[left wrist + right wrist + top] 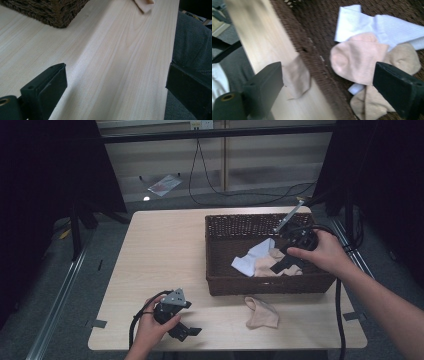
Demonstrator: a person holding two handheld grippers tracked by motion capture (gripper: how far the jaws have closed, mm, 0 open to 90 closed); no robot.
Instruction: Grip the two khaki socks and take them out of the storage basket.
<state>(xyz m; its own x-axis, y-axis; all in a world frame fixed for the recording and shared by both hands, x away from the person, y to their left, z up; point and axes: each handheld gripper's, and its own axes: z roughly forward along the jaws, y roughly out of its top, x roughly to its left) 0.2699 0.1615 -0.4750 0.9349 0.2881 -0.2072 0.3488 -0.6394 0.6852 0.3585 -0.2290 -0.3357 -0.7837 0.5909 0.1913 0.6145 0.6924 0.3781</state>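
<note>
Socks look to be my job: one beige sock point(261, 312) lies flat on the worktop point(165, 255) just outside the basket point(216, 245) front wall, cuff toward it, toe away. My right gripper point(286, 261) hangs spread and empty over the socks inside. I judge the next move to be my left gripper point(186, 332), jaws wide, reaching that stray sock.

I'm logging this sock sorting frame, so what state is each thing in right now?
Left gripper: open, empty, low over the table.
Right gripper: open, empty, above the socks inside the basket.
White sock: crumpled in the basket.
Peach socks: heaped in the basket.
Loose peach sock: flat on the table, outside the basket.
</note>
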